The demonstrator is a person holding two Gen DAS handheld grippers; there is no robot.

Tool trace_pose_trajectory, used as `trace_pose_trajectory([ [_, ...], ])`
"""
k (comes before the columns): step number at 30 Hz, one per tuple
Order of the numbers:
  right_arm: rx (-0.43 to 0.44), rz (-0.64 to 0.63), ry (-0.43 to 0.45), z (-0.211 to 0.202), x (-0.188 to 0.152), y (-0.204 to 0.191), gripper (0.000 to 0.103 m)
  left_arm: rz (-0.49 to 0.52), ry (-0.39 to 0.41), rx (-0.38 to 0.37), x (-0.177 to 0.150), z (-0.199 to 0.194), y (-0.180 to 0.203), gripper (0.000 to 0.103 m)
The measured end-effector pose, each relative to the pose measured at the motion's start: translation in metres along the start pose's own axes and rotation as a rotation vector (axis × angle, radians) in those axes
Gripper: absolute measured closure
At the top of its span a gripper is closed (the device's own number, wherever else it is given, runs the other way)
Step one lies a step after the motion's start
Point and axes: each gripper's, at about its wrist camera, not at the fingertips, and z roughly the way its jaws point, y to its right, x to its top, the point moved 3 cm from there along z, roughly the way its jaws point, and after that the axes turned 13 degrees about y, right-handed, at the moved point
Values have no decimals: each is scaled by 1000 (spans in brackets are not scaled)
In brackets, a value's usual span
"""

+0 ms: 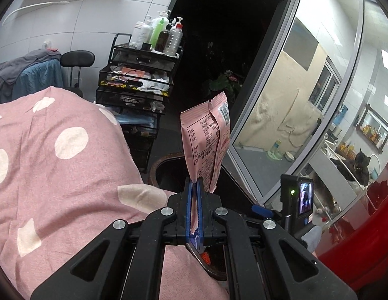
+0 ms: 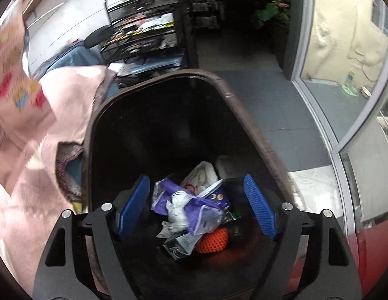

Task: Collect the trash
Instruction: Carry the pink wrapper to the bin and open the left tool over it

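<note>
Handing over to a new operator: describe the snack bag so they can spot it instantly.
Find the dark trash bin beside the pink polka-dot bedding. Above its rim the left gripper is shut on a pink snack bag, upright, with a printed nutrition table facing the camera.

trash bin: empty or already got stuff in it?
Partly filled. The bin holds a purple wrapper, crumpled white paper and an orange mesh ball at the bottom.

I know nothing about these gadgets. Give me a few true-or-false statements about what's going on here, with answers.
1. The left hand-held gripper pinches a pink printed snack packet. True.
2. The right hand-held gripper grips a purple plastic wrapper. False: its jaws stand open, holding nothing.
3. The dark brown-rimmed waste bin is empty. False: wrappers and an orange mesh ball lie inside.
4. The pink polka-dot cover lies beside the bin. True.
</note>
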Motion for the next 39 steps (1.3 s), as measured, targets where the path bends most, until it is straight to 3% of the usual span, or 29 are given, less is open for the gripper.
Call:
trace_pose_trajectory([
  [3,-42,35,26,-5,5,14,18,-2,-22,-6,-4,7,4,98],
  [23,-141,112,155,-36,35,60,15,4,-237,-30,-41,59,24,98],
  [26,-151,116,165,-38,37,62,14,7,-259,-34,-44,62,26,77],
  [28,-154,118,170,-39,37,62,12,27,-250,-20,-45,61,28,38],
  [34,-171,120,187,-44,38,64,10,122,-194,-20,-41,50,41,17],
  [39,-175,126,190,-45,38,64,9,190,-130,-10,-35,34,50,9],
])
